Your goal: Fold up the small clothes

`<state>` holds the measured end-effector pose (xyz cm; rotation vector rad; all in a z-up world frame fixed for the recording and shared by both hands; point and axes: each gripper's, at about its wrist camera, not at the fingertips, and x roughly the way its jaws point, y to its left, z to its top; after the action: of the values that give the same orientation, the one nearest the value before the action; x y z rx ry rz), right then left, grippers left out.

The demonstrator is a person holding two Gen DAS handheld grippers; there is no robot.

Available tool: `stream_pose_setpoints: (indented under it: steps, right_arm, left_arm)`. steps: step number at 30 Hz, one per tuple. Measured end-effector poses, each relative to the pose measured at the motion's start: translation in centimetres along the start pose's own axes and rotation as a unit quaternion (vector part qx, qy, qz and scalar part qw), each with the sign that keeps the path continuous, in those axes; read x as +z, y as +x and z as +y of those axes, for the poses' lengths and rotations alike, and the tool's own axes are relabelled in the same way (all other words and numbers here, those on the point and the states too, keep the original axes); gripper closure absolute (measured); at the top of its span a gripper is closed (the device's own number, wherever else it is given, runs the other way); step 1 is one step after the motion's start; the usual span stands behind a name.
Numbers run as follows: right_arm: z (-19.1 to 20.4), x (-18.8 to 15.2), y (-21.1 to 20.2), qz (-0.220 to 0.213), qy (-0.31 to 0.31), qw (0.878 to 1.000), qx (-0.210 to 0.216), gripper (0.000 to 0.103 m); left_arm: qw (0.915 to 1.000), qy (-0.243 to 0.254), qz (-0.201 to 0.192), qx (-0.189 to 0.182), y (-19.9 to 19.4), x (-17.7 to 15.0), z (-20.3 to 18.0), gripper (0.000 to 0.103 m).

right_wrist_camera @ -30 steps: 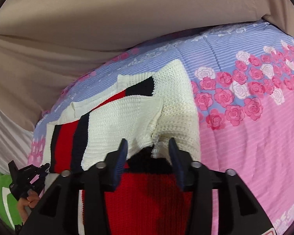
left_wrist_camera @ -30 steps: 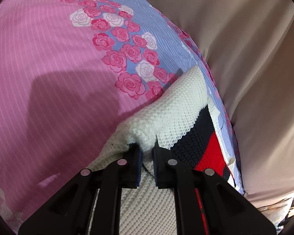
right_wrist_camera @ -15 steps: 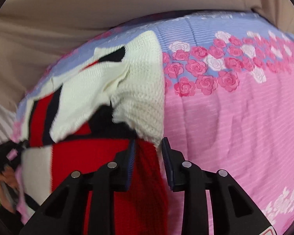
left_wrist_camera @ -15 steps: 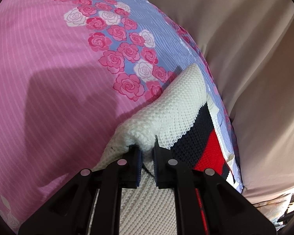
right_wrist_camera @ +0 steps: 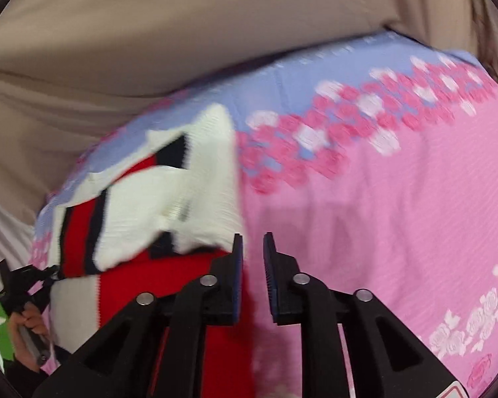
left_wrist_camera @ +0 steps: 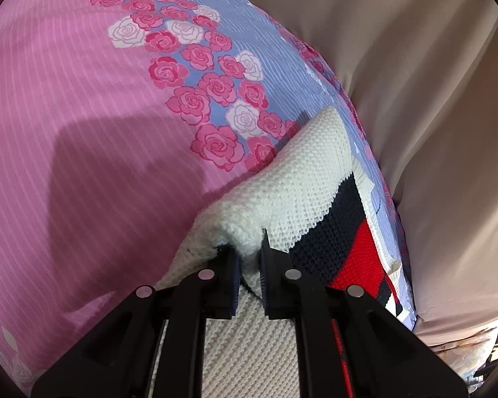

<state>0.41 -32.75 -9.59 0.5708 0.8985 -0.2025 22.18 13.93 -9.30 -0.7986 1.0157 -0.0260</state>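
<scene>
While pinching the knit sweater (left_wrist_camera: 302, 179) on the floral bedsheet (left_wrist_camera: 83, 106), left tool (left_wrist_camera: 248, 252); right tool (right_wrist_camera: 250, 252) narrowly parted, empty.

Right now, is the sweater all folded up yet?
Not yet. One white part of the sweater already lies folded over its red stripes. The left tool is pinching a white bunched edge. The right tool looks empty, beside the sweater's edge over the pink bedsheet. More folding remains.

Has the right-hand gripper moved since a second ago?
Yes. The right gripper was centred over the knit sweater; now it points past the sweater's right edge at the pink bedsheet, fingers narrower, nothing visibly between them.
</scene>
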Motion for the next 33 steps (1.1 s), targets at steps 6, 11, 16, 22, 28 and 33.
stream_pose_setpoints:
  steps: [6,11,16,22,28,33]
  right_arm:
    - [3.1,0.2,4.8,0.049,-0.052,0.997,-0.043,0.085]
    - [10.1,4.0,3.5,-0.006,-0.118,0.993,-0.005,0.037]
    - [8.9,7.1,9.9,0.039,-0.093,0.994,-0.051,0.037]
    - [11.5,7.9,7.8,0.016,-0.104,0.994,0.026,0.096]
    - [8.2,10.0,10.0,0.028,-0.086,0.996,-0.018,0.095]
    - [11.2,9.9,9.1,-0.007,-0.126,0.989,-0.074,0.08]
  left_arm:
    - [1.0,-0.001,0.001,-0.004,0.0,0.0,0.0,0.093]
    - [0.9998,-0.006,0.008,-0.015,0.0,0.2,0.5,0.093]
    - [0.999,-0.025,0.02,-0.032,0.0,0.4,1.2,0.093]
    - [0.9993,-0.012,0.019,-0.03,-0.1,0.2,1.2,0.093]
    - [0.9996,-0.003,0.016,-0.021,0.0,0.0,0.6,0.091]
    - [0.9996,0.01,0.018,-0.017,0.1,0.1,0.3,0.091]
